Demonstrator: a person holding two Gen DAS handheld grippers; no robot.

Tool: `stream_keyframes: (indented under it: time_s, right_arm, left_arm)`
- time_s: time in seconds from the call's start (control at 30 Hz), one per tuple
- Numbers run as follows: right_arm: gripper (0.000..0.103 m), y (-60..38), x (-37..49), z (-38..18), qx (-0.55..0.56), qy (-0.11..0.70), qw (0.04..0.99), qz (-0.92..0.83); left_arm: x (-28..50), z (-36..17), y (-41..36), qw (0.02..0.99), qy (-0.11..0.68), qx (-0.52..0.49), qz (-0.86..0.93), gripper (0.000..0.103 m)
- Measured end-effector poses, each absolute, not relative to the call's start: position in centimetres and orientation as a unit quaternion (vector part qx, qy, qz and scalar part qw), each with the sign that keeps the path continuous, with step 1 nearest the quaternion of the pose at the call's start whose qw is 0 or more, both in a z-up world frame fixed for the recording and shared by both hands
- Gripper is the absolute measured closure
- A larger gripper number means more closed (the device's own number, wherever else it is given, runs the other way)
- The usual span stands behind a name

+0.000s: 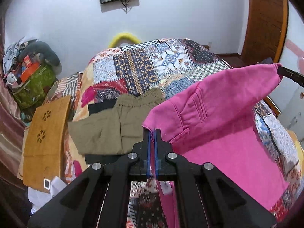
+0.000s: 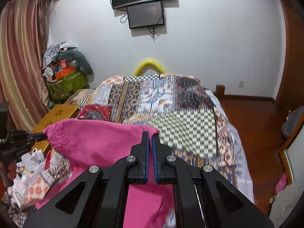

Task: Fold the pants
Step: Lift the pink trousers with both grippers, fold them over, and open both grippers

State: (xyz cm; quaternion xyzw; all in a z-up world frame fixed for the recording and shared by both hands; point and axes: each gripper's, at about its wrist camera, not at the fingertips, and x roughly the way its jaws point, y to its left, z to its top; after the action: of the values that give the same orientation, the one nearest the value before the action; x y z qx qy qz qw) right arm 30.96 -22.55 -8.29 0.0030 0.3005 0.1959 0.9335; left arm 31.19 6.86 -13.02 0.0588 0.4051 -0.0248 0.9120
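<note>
Left gripper (image 1: 152, 133) clamped on one corner of the pink pants (image 1: 218, 104), thin fabric pinched between its blue pads. Right gripper (image 2: 150, 135) likewise closed on the opposite corner of the pants (image 2: 98, 140). Garment held stretched between the two, lifted above the bed (image 1: 144, 64), lower part draping onto the patchwork bedspread (image 2: 190, 125). Olive-green shorts (image 1: 106, 127) lie flat on the bed, just left of the pink cloth. Wooden lap desk (image 1: 45, 136) rests at the bed's left edge. Two dark screens (image 2: 144, 1) on the white wall beyond.
</note>
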Motion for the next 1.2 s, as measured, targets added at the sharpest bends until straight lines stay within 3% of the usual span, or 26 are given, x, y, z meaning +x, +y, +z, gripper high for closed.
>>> stream_keyframes:
  time_s: [0.33,0.7,0.93,1.0,1.07,1.1,1.17,1.2]
  right_arm:
    - [0.100,-23.8,24.3,-12.0,0.015,0.346,0.915,0.209]
    - [0.100,-24.3,18.7,-18.8,0.001,0.423,0.882,0.206]
    - [0.099,-25.2,16.2,-19.0,-0.006,0.433,0.880,0.195]
    - [0.099,-25.4,15.4,-18.4,-0.013,0.424,0.886,0.186]
    - [0.098,-25.3,14.8,-17.7,-0.017,0.416,0.891,0.180]
    - [0.093,-25.3,14.6,-17.4,-0.016,0.412,0.893,0.180]
    - [0.080,-25.1,14.4,-16.7,-0.011,0.405,0.895,0.185]
    - [0.067,-24.9,14.4,-16.3,-0.009,0.401,0.897,0.188]
  left_arm:
    - [24.7,-15.4,6.6,0.900,0.427,0.076,-0.043,0.100]
    - [20.4,-22.3,6.5,0.859,0.503,0.077,-0.047,0.100]
    - [18.4,-22.9,8.1,0.853,0.516,0.071,-0.029,0.098]
    - [18.1,-22.1,8.4,0.857,0.510,0.065,-0.026,0.094]
    - [18.0,-20.9,8.4,0.866,0.496,0.065,-0.022,0.081]
    - [17.8,-20.2,8.2,0.871,0.486,0.067,-0.020,0.076]
    - [17.7,-19.1,7.5,0.881,0.468,0.072,-0.021,0.055]
    - [17.6,-18.6,6.9,0.884,0.460,0.075,-0.025,0.050]
